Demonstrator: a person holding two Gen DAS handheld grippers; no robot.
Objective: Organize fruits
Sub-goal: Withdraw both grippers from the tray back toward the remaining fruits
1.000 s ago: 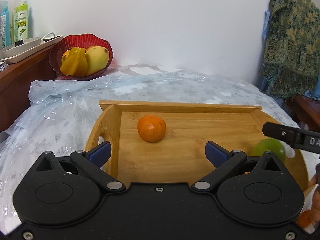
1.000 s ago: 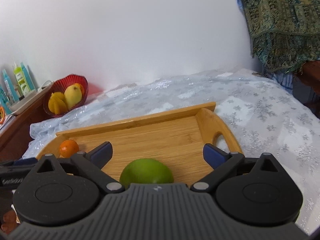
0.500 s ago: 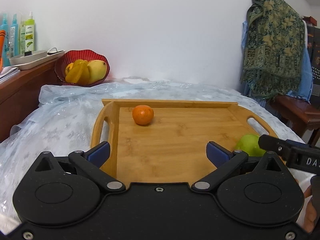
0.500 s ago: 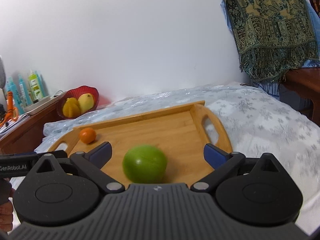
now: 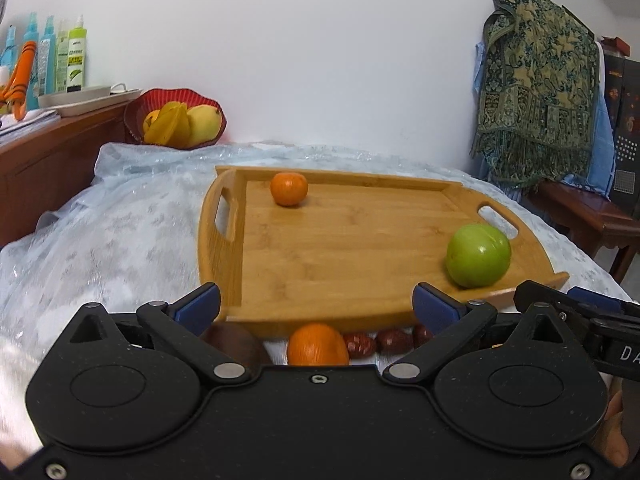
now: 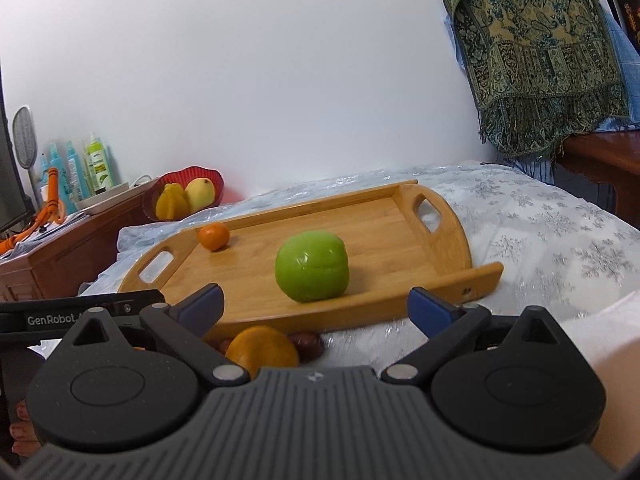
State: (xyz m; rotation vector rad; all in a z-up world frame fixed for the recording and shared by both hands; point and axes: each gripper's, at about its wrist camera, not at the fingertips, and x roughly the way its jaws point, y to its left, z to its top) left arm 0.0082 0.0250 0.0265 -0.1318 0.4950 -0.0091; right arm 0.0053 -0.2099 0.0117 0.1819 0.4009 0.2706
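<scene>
Only left view shows dates [image 5: 360,344].

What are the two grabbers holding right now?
Nothing. The left gripper and right gripper are both open and empty; the green apple sits free on the wooden tray.

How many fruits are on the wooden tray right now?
2: a small orange at the wooden tray's far left corner, and a green apple near its right front edge. More fruit lies off-tray.
</scene>
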